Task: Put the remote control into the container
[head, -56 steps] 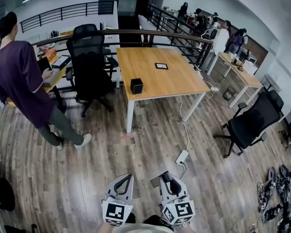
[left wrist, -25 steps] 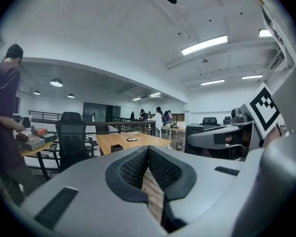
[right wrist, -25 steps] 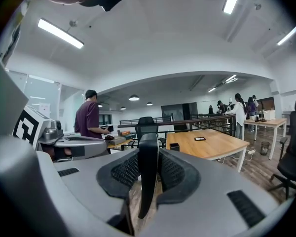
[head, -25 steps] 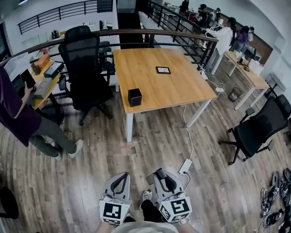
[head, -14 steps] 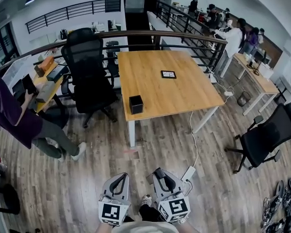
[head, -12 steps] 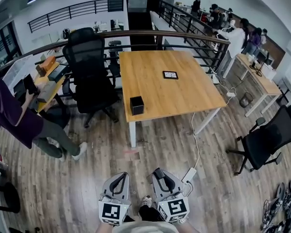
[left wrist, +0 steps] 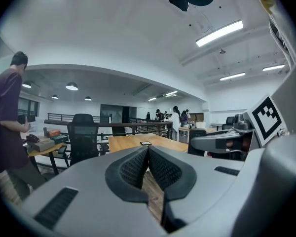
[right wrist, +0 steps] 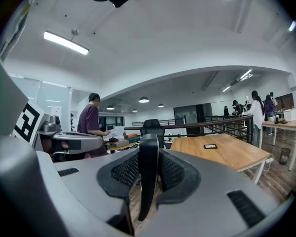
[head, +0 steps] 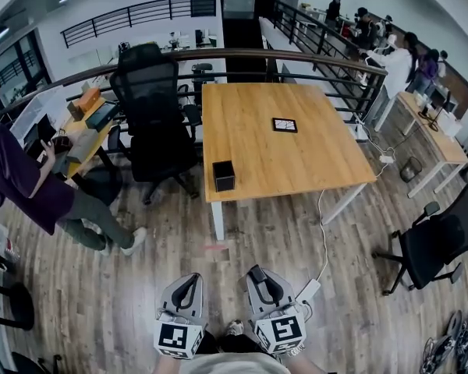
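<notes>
The container (head: 224,175) is a small black open box near the front left corner of the wooden table (head: 312,158), far ahead of both grippers. My right gripper (head: 259,277) is held low at the bottom of the head view, shut on a slim black remote control (right wrist: 148,167) that stands upright between its pads. My left gripper (head: 189,283) hangs beside it, shut with its pads touching and nothing between them (left wrist: 148,152). A flat dark tablet-like item (head: 285,125) lies mid-table.
A black office chair (head: 152,111) stands left of the table, and a person in a purple top (head: 19,181) stands at a desk further left. A power strip and cable (head: 310,288) lie on the wood floor near my right gripper. Another chair (head: 437,240) is at the right.
The view has come closer to the table and shifted right. The person in purple now sits nearer the left edge. Both grippers keep their places and states.
</notes>
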A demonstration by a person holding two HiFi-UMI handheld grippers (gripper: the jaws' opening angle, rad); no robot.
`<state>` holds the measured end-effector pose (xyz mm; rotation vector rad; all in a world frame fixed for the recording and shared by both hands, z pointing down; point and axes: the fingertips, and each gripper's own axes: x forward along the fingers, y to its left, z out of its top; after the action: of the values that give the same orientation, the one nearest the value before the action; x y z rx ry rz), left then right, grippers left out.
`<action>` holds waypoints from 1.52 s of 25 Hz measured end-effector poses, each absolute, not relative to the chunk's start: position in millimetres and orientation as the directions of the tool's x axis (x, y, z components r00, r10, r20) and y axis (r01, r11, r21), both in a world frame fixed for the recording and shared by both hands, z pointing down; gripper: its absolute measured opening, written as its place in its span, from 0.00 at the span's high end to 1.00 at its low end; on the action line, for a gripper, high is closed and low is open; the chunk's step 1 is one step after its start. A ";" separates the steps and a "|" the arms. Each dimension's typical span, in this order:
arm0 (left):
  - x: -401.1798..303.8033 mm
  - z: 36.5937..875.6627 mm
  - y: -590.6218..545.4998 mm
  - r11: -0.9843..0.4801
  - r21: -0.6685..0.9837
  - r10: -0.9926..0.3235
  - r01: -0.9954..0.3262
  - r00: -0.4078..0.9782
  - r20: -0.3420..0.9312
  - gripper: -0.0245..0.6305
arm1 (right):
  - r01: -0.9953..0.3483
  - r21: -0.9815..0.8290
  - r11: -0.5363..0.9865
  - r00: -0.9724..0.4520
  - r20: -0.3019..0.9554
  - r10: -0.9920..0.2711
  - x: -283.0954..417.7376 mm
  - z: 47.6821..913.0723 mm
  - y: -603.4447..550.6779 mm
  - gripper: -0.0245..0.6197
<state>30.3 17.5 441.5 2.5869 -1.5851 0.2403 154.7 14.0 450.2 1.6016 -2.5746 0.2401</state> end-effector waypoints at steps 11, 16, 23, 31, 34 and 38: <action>42.1 451.9 -17.0 -0.441 0.013 -0.877 -0.898 0.434 0.208 0.94 | -0.888 -0.119 0.445 -0.460 0.192 -0.867 160.4 466.2 -13.9 0.80; 52.7 456.7 -55.3 -0.488 0.015 -0.854 -0.873 0.481 0.198 0.94 | -0.914 -0.105 0.391 -0.405 0.212 -0.889 172.1 470.3 -48.5 0.80; 45.8 457.3 -129.9 -0.512 0.042 -0.842 -0.858 0.511 0.176 0.94 | -0.920 -0.084 0.383 -0.392 0.233 -0.890 160.0 470.6 -113.3 0.80; 31.7 456.8 -219.5 -0.545 0.082 -0.820 -0.834 0.551 0.154 0.94 | -0.939 -0.058 0.339 -0.343 0.248 -0.906 145.4 457.5 -199.2 0.80; 24.8 453.5 -250.8 -0.558 0.088 -0.817 -0.825 0.565 0.115 0.94 | -0.945 -0.044 0.323 -0.324 0.245 -0.914 136.1 453.6 -228.8 0.80; 10.8 453.7 -282.0 -0.590 0.065 -0.789 -0.804 0.592 0.161 0.94 | -0.957 -0.052 0.285 -0.289 0.236 -0.928 123.4 449.3 -261.2 0.80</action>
<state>10.8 -282.0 453.7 2.6851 -1.3510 0.1741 123.4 -261.2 449.3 1.7671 -2.3860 0.2739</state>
